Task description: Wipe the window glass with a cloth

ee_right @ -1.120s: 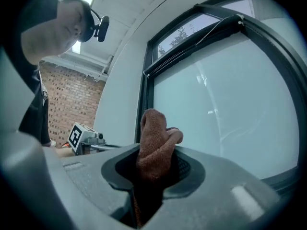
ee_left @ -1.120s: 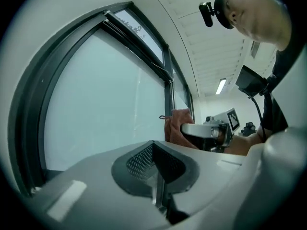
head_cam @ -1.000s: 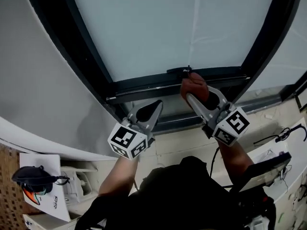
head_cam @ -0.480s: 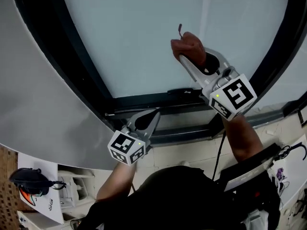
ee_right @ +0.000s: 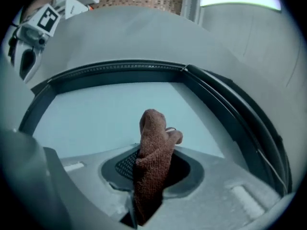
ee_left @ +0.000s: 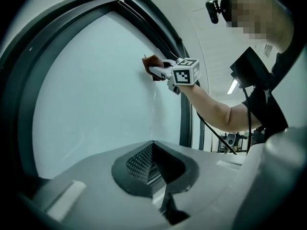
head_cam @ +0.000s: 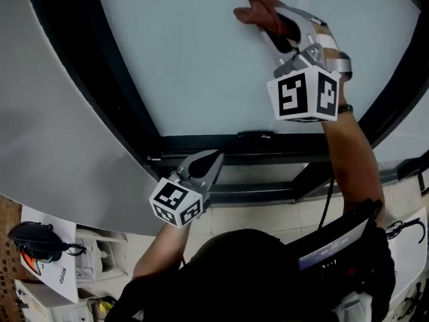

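The pale window glass (head_cam: 188,59) fills the upper head view inside a dark frame (head_cam: 221,143). High on the pane, my right gripper (head_cam: 269,20) is shut on a brown cloth (head_cam: 253,11), and the cloth's bunched end is pressed to the glass. In the right gripper view the cloth (ee_right: 152,152) stands up between the jaws. My left gripper (head_cam: 212,159) hangs low by the bottom frame rail, shut with nothing in it. From the left gripper view, its own shut jaws point at the pane, with the cloth (ee_left: 152,61) far up near the right frame.
A grey wall (head_cam: 47,126) borders the window on the left. Below it lie paper sheets with a dark headset-like object (head_cam: 37,243). A pale tiled ledge (head_cam: 268,210) runs under the frame. A black cable hook (head_cam: 410,228) sits at the lower right.
My right gripper has risen with the cloth from the bottom frame rail up the glass to near the top. The left gripper has stayed low by the frame.
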The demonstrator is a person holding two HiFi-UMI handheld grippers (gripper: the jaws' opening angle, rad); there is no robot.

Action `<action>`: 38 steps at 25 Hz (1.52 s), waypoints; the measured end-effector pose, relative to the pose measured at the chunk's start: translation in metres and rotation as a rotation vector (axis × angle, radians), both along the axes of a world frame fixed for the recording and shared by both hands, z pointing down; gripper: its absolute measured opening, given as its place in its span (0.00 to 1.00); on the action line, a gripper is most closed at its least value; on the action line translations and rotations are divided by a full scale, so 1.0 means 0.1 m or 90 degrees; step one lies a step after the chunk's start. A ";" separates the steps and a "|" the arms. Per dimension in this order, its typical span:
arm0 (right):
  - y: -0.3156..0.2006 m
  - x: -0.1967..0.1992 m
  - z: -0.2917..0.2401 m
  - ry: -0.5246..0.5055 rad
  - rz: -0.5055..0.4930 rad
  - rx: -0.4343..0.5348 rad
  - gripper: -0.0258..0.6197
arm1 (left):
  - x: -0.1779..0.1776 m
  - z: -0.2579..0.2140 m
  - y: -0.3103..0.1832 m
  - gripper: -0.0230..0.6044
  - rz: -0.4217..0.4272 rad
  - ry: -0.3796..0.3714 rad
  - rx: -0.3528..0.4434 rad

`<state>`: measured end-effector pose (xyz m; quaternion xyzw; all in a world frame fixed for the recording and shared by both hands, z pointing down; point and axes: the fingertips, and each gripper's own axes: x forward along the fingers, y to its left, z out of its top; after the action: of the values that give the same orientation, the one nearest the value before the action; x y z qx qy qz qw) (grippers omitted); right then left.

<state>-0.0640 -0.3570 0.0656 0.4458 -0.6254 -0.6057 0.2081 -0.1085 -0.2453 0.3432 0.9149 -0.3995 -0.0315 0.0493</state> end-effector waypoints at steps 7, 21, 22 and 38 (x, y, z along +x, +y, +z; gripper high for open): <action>-0.17 -0.12 -0.07 0.066 0.053 0.062 0.18 | 0.02 0.05 0.00 0.06 0.000 0.003 -0.006; -0.31 -0.17 0.19 0.068 0.058 0.051 0.17 | 0.05 0.18 0.02 0.06 0.013 0.004 -0.020; -0.31 -0.17 0.22 0.069 0.058 0.051 0.17 | 0.06 0.19 0.02 0.06 0.014 0.004 -0.022; -0.32 -0.14 0.73 0.094 0.059 0.002 0.17 | 0.06 0.23 0.07 0.06 0.017 -0.003 -0.026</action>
<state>-0.0779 -0.3890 0.1386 0.4291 -0.5858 -0.6275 0.2807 -0.1020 -0.2386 0.3665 0.9189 -0.3882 -0.0204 0.0673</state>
